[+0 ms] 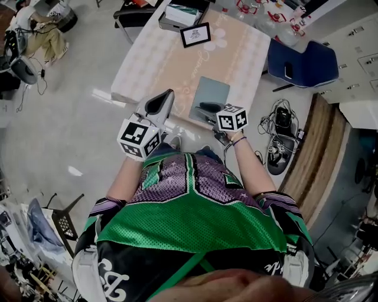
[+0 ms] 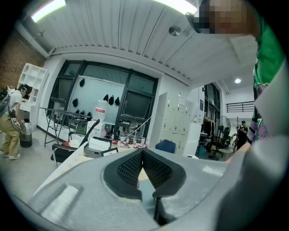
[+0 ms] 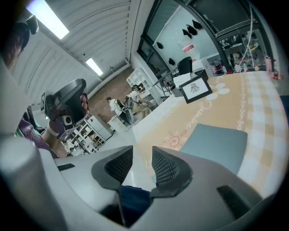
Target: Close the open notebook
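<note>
The notebook lies flat with its grey-blue cover facing up, near the front edge of the peach-patterned table. In the right gripper view the notebook sits just ahead and to the right of the jaws. My right gripper hovers at the notebook's near edge; my right gripper is open with nothing between its pads. To the left of the notebook, at the table's front edge, my left gripper points over the table. Seen from its own camera, my left gripper has its pad tips touching and holds nothing.
A framed picture and a grey box stand at the table's far side. A blue chair is at the right, with cables and shoes on the floor below it. A person crouches far left.
</note>
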{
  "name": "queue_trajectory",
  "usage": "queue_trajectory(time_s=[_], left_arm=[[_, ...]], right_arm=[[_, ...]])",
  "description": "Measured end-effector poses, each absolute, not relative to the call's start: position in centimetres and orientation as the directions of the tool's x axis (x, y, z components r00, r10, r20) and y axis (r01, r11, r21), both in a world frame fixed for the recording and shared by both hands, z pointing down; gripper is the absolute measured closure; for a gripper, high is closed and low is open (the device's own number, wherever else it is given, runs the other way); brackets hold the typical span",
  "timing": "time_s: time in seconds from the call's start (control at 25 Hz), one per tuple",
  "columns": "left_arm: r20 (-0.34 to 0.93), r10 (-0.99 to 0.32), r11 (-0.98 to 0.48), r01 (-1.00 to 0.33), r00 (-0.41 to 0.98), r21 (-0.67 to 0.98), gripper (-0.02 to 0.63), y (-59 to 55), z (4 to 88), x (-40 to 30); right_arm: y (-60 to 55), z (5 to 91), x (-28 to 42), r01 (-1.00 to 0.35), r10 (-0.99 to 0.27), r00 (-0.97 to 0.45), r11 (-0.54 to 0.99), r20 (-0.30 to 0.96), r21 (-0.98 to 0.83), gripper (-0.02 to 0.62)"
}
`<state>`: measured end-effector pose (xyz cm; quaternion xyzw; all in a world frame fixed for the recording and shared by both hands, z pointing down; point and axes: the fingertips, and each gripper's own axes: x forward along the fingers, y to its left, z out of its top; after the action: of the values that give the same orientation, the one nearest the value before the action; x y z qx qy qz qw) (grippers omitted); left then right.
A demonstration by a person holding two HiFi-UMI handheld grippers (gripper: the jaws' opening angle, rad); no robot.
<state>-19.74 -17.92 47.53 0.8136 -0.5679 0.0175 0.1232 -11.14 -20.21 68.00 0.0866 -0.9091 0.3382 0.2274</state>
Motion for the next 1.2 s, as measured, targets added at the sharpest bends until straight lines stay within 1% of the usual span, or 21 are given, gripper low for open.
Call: queue_trajectory(time_s=[0.2,0.44,0.64,0.84,1.04,1.2], left_arm=[[0.156,-0.919,-0.331,-0.925,0.361,0.189,0.591,-18.9,47.4,-21.7],[0.136,-0.886,-0.417,-0.89,0.444,0.187,0.591,-20.6,47.1,-21.1],[0.133,-0.843,-0.496,-0.848,0.522,0.188,0.591,-22.3,47.3,-20.3],[0.126,-0.8,-0.56,-0.806,0.586,0.193,0.591,-23.6,47.4,-19.6],[0.126,-0.775,-0.597,-0.782,0.62,0.177,0.591,-25.1,47.2,-18.2],[0.116,-0.776,-0.6,-0.782,0.62,0.169,0.591,-26.4,46.3,-16.5]], right_arm=[[-20.1,68.0,-12.8,-0.305,0.003,-0.874,0.775,0.486,-0.553,0.462],[-21.2,67.0,-12.3,-0.364,-0.071,-0.86,0.778,0.505,-0.511,0.462],[-22.9,65.1,-10.6,-0.452,-0.199,-0.854,0.74,0.48,-0.498,0.463],[-23.3,63.6,-7.4,-0.552,-0.33,-0.812,0.701,0.482,-0.451,0.465],[-24.0,62.1,-2.7,-0.637,-0.448,-0.76,0.658,0.471,-0.401,0.466],[-25.4,59.6,0.8,-0.654,-0.502,-0.753,0.644,0.425,-0.396,0.466]])
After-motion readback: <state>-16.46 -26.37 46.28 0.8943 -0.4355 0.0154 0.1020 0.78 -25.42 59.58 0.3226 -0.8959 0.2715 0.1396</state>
